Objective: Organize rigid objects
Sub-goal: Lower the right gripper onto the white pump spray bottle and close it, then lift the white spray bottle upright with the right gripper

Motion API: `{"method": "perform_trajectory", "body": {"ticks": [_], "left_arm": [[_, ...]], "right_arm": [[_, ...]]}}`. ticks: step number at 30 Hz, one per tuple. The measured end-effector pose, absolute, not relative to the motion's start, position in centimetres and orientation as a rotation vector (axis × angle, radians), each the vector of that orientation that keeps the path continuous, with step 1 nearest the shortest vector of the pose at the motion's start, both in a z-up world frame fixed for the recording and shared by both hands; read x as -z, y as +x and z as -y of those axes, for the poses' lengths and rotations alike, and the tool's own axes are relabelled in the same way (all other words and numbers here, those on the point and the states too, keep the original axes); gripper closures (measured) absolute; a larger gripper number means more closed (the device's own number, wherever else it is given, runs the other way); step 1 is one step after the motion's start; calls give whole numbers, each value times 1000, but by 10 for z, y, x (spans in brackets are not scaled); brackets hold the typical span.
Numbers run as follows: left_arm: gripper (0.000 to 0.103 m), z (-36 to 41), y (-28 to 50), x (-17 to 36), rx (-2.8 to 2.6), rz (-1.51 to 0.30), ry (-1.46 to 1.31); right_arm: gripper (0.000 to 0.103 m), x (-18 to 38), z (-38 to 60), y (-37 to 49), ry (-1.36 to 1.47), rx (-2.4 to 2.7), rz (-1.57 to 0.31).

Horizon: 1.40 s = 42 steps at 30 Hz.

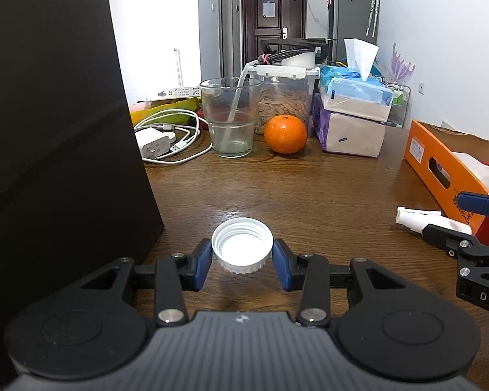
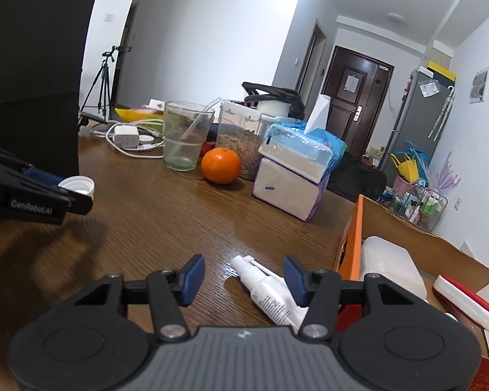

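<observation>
The left gripper (image 1: 241, 259) has its fingers clamped on the ribbed sides of a white cap (image 1: 242, 249), light and rigid, held above the bench (image 1: 309, 192). The right gripper (image 2: 244, 278), fingers apart, straddles a white spray bottle (image 2: 270, 290) lying flat: light, smooth, best pinched mid-body. Beyond it sits the orange box (image 2: 350, 244).
</observation>
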<state>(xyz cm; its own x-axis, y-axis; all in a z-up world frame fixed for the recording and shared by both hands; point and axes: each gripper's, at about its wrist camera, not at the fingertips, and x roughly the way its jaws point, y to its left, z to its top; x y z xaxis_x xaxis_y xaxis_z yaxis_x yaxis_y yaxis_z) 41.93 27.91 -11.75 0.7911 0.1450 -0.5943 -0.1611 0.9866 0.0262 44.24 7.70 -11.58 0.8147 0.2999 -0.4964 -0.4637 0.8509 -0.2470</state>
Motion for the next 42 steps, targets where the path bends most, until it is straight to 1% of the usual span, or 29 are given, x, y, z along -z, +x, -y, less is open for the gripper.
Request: {"method": "perform_trajectory", "body": {"ticks": [3,4,5,6,13,15,28,34,35,37,42], "left_arm": [[62,-280,421,118,-172,-641,-25],[62,-280,421,118,-174,-641,-23],[62,-280,421,118,-174,-640,-24],[62,-280,420,118,-173,-640,-25],[62,-280,420,118,-176,-638,-24],[62,-280,420,118,-178,-639,-22],[62,-282,420,119,-181,-647,-30],[62,-282,420,119,-182,-647,-32],[62,-282,420,119,-182,-647,-33],[62,-282,420,119,-181,-647,-34],[62,-284,420,118,-184,-643,-42]], "right_arm": [[53,118,-79,446,-385,-433,-466],[55,119,-81,448,-394,-440,-471],[61,120,-82,449,-404,-441,-474],[63,120,-81,448,-412,-444,-477],[64,125,-80,459,-458,-433,-495],[67,127,-82,462,-471,-433,-503],[66,133,-87,476,-625,-457,-574],[68,135,-93,484,-685,-449,-620],[68,134,-93,486,-688,-449,-631],[73,134,-96,488,-718,-453,-648],[75,133,-98,483,-754,-483,-647]]}}
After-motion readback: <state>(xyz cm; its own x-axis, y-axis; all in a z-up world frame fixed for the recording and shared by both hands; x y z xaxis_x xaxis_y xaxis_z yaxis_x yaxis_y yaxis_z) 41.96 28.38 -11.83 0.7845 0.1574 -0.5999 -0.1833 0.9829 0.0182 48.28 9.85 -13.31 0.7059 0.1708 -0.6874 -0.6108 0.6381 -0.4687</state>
